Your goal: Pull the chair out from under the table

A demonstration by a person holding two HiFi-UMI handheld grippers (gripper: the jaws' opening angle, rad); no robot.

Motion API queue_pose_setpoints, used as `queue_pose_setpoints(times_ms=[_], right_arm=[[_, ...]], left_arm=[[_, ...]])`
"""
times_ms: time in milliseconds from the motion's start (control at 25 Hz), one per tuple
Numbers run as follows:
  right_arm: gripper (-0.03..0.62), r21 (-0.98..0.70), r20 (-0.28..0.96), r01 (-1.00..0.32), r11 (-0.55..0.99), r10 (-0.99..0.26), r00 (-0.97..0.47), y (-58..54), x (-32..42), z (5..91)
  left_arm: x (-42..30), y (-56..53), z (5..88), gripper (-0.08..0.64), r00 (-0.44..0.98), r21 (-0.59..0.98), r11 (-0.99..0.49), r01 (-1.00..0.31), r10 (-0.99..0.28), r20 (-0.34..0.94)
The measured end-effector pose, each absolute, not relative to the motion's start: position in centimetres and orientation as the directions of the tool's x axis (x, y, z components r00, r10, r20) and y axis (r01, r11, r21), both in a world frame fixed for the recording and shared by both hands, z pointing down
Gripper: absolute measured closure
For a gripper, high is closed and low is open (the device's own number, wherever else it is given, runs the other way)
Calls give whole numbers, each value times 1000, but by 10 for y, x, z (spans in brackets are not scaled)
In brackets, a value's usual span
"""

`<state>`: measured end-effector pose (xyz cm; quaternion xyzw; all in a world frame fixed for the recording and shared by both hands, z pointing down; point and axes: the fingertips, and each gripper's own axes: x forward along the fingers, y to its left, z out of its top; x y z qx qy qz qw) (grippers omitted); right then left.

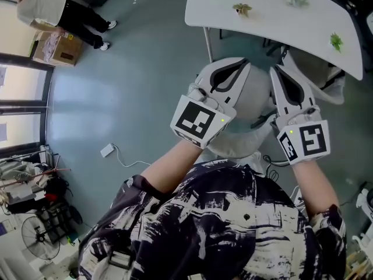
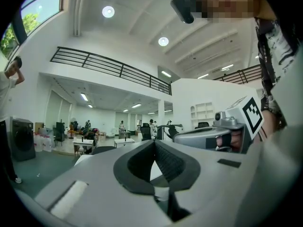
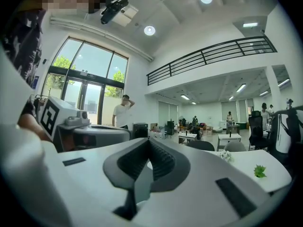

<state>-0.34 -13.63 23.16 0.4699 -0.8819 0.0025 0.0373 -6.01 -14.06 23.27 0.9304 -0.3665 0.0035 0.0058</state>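
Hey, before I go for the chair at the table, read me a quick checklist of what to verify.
1. Left gripper empty, fingers shut: ok.
2. Right gripper empty, fingers shut: ok.
3. Grip on the chair: not ok, neither gripper holds it.
4. Chair out from under the table: cannot tell, the grippers cover much of it.
5. Bystander away from the chair: ok, standing far off.
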Motion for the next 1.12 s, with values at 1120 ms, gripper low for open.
queue_pose_setpoints(times_ms=[1120], right_arm=[[591, 52, 41, -826, 562, -827, -560, -135, 5, 223]], left_arm=[[-60, -145, 232, 555, 717, 9, -718, -696, -695, 39]])
